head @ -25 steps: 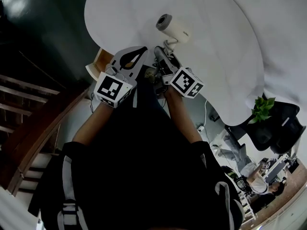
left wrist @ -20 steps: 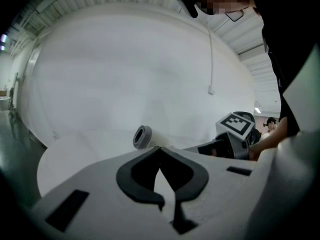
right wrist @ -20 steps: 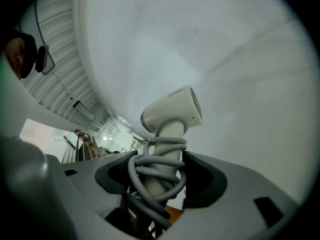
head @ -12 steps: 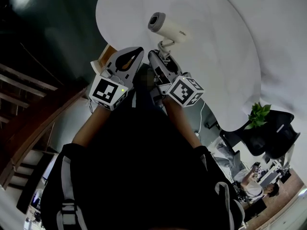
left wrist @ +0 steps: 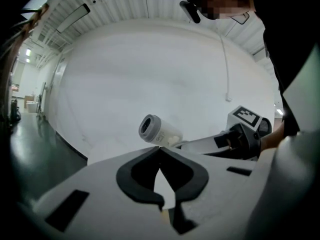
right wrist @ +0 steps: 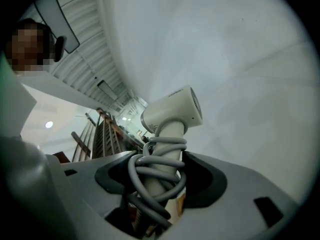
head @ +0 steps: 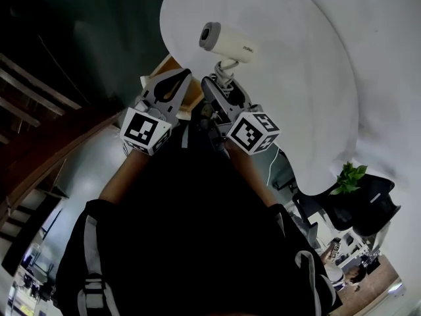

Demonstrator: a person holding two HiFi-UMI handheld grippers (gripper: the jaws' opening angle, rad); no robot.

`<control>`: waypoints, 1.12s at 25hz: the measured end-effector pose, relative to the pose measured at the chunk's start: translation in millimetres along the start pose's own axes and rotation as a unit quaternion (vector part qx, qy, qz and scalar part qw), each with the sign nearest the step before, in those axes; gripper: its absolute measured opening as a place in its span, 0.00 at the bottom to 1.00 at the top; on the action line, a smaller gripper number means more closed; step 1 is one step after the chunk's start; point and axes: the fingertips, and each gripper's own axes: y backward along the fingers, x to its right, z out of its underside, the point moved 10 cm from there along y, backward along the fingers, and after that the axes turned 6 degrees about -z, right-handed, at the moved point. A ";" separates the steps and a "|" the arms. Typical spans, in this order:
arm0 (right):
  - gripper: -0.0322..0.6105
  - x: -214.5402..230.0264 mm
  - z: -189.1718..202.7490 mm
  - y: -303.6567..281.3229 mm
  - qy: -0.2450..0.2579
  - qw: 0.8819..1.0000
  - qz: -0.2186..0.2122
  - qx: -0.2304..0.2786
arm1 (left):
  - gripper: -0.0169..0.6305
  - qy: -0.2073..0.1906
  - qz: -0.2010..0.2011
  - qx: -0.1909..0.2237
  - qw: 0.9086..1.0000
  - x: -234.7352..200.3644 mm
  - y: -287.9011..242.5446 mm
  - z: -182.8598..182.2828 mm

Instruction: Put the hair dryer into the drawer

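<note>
A white hair dryer (head: 227, 43) is held up in front of a white wall, its nozzle pointing left. My right gripper (head: 222, 83) is shut on its handle (right wrist: 165, 154), which has the grey cord (right wrist: 150, 176) wound round it. The dryer's head (right wrist: 175, 111) stands clear above the jaws. My left gripper (head: 173, 86) is just to the left of it, shut with nothing between its fingers; its tips meet in the left gripper view (left wrist: 160, 150), with the dryer (left wrist: 158, 130) beyond them. No drawer is clearly in view.
A tan wooden edge (head: 168, 66) shows under the left gripper. Dark floor and a wooden stair rail (head: 39, 78) lie to the left. A potted plant (head: 348, 175) and black chairs are at the lower right. The white wall (head: 309, 58) fills the top right.
Both grippers have moved together with the person, and the right one has lifted and rolled the dryer, so its nozzle points more to the left. Neither grip has changed.
</note>
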 end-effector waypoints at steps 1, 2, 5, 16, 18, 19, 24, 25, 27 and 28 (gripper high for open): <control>0.51 -2.7 3.0 -4.5 0.010 1.000 -0.004 -0.010 | 0.04 0.002 -0.006 0.001 1.000 -3.3 3.4 1.1; 0.51 -5.2 6.3 -9.1 0.018 1.000 -0.009 -0.021 | 0.04 0.003 -0.013 0.002 1.000 -6.2 6.9 1.7; 0.51 -11.7 19.0 -23.1 0.028 0.998 -0.027 -0.054 | 0.04 0.007 -0.039 0.005 0.999 -15.2 18.8 2.7; 0.51 -11.4 71.1 -63.8 0.049 0.981 -0.058 -0.176 | 0.04 0.043 -0.112 -0.020 0.993 -47.1 62.0 42.2; 0.51 -9.1 79.8 -65.8 0.047 0.978 -0.061 -0.194 | 0.04 0.048 -0.121 -0.027 0.991 -47.5 66.2 49.6; 0.51 -8.1 84.9 -66.7 0.046 0.976 -0.062 -0.204 | 0.04 0.051 -0.125 -0.030 0.990 -47.8 68.7 53.5; 0.51 1.8 108.5 -68.0 0.042 0.965 -0.060 -0.253 | 0.04 0.062 -0.137 -0.043 0.988 -47.8 75.8 67.8; 0.51 4.1 112.2 -68.5 0.043 0.962 -0.059 -0.262 | 0.04 0.063 -0.137 -0.045 0.987 -48.3 76.5 69.7; 0.51 9.5 119.4 -70.1 0.048 0.957 -0.056 -0.281 | 0.04 0.066 -0.137 -0.048 0.987 -50.0 77.6 74.5; 0.51 12.5 122.3 -70.6 0.054 0.953 -0.055 -0.292 | 0.04 0.067 -0.137 -0.050 0.987 -50.2 77.6 76.6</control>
